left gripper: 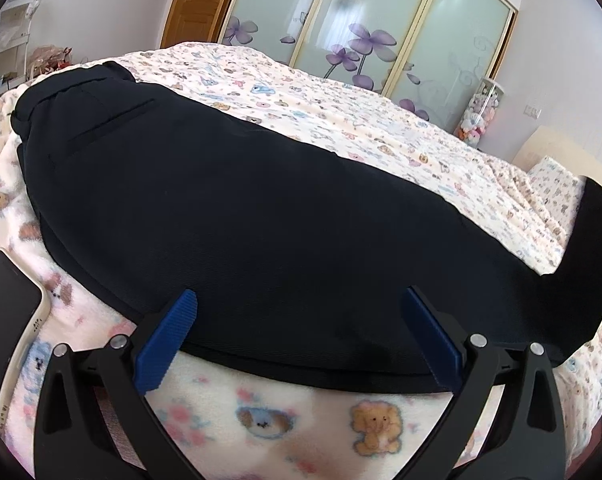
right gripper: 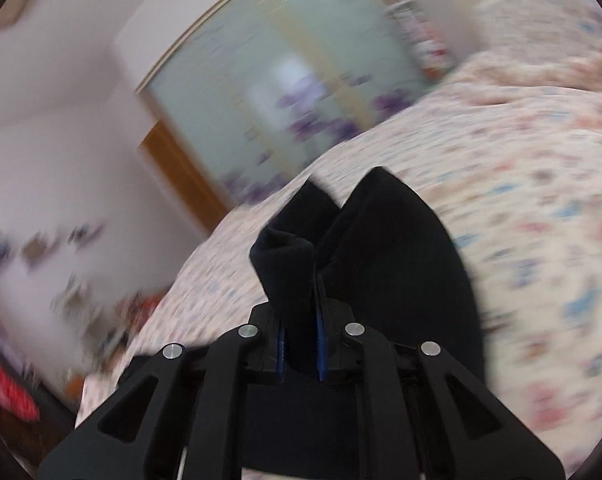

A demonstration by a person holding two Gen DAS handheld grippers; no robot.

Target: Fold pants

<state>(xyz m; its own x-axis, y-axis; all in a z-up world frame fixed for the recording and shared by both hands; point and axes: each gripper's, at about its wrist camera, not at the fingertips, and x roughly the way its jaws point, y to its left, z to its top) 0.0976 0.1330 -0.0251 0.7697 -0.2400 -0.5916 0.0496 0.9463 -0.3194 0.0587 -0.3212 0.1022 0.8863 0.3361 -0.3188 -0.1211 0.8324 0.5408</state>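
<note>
Black pants [left gripper: 237, 216] laid across a bed [left gripper: 341, 120]; one hand-held gripper released, the other clenched on cloth.

Left wrist view: pants lie flat on the animal-print blanket, waistband and pocket seam toward 10 o'clock, the leg end lifted off the bed at 3 o'clock. Left hand-held gripper [left gripper: 301, 300] released, blue fingers [left gripper: 169, 340] spread wide over the near pant edge at 6 o'clock, gripping nothing. Phone [left gripper: 5, 312] on the blanket at 8 o'clock, just beside the pants. Wardrobe with frosted floral doors [left gripper: 365, 28] at 12 o'clock. Right wrist view, motion-blurred: right hand-held gripper [right gripper: 300, 312] clenched on a bunched fold of the pants [right gripper: 401, 248], cloth rising toward 12 o'clock from between the closed fingers.
</note>
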